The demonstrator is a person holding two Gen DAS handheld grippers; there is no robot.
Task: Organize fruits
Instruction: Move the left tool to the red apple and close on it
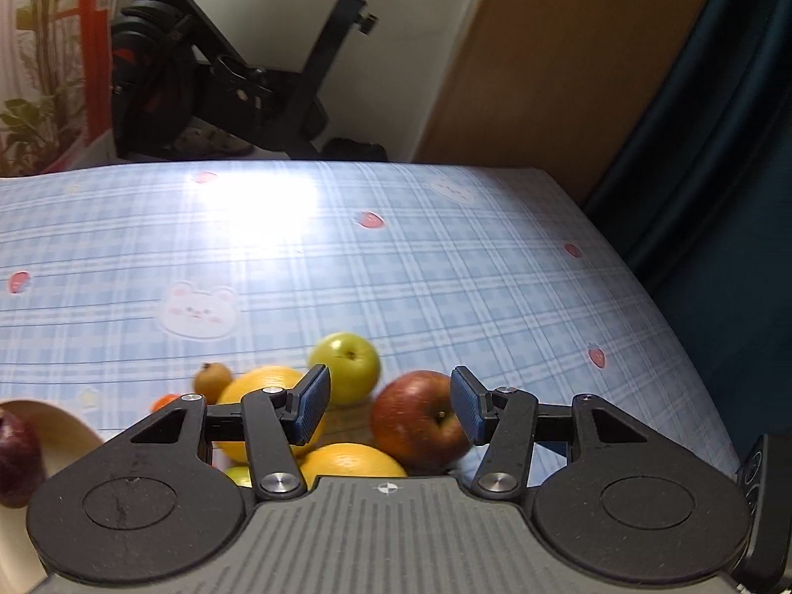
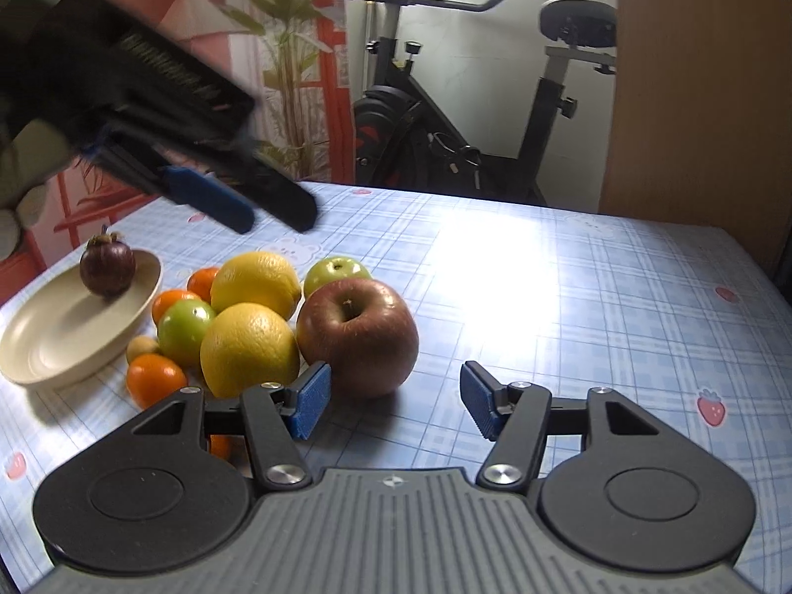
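A pile of fruit lies on the blue checked tablecloth: a red apple, two yellow oranges, two green apples, small tangerines and a small brown fruit. A dark mangosteen sits on a cream plate to the pile's left. My left gripper is open and empty above the pile, over the red apple; it also shows blurred in the right wrist view. My right gripper is open and empty just in front of the red apple.
The tablecloth stretches to the right of the fruit. An exercise bike stands behind the table, with a wooden panel at the right and a plant at the back left. The table's right edge drops off near a dark curtain.
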